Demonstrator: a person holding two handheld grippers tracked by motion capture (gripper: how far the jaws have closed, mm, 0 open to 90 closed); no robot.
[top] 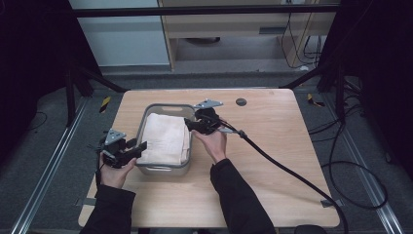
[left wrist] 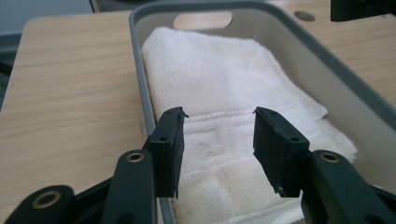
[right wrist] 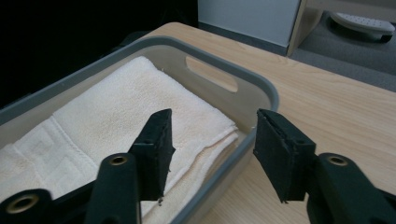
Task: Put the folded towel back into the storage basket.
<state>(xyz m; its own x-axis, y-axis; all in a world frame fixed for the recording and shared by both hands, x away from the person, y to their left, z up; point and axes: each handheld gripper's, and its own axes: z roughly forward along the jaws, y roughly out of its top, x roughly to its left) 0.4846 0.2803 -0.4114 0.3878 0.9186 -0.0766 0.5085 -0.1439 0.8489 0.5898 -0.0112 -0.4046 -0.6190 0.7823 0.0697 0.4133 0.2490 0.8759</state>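
A folded cream towel (top: 165,138) lies inside a grey plastic basket (top: 146,114) on the wooden table. My left gripper (top: 141,146) is at the basket's near left corner, open, its jaws spread above the towel (left wrist: 219,107) and the basket's left rim (left wrist: 140,79). My right gripper (top: 189,125) hovers at the basket's right rim, open, one jaw over the towel (right wrist: 121,107) and the other outside the rim (right wrist: 261,93). Neither holds anything.
The basket sits left of centre on the table (top: 272,146). A dark round grommet (top: 241,102) is near the table's far edge. A thick black cable (top: 292,170) trails from the right gripper across the table to the right.
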